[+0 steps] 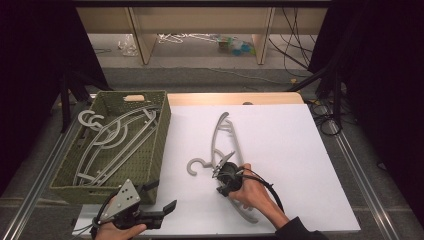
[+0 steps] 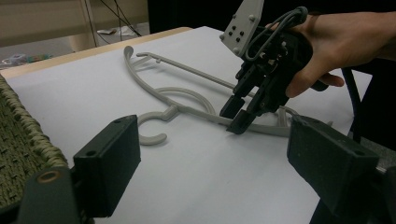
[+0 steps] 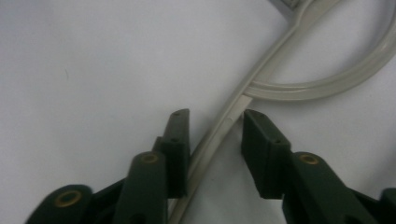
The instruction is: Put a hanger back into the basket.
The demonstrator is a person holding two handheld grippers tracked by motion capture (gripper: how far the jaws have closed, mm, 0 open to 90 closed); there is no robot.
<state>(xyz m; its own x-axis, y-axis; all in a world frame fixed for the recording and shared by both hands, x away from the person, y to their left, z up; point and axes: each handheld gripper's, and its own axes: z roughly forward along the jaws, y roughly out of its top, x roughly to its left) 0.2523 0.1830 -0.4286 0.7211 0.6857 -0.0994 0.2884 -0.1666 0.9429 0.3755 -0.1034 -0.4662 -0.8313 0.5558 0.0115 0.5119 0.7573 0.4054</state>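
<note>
From above, a green basket (image 1: pixel 150 150) of grey hangers sits left of the white board (image 1: pixel 280 130). The right gripper (image 3: pixel 212 135) view shows its jaws parted astride the bar of a pale grey hanger (image 1: pixel 220 135) lying flat mid-board, not gripping. The left gripper (image 2: pixel 212 158) hangs wide open, empty.

Tabletop (image 1: pixel 280 135) is being lit evenly from above w/ soft shadows; surroundings dark; right gripper view is being blurred.
</note>
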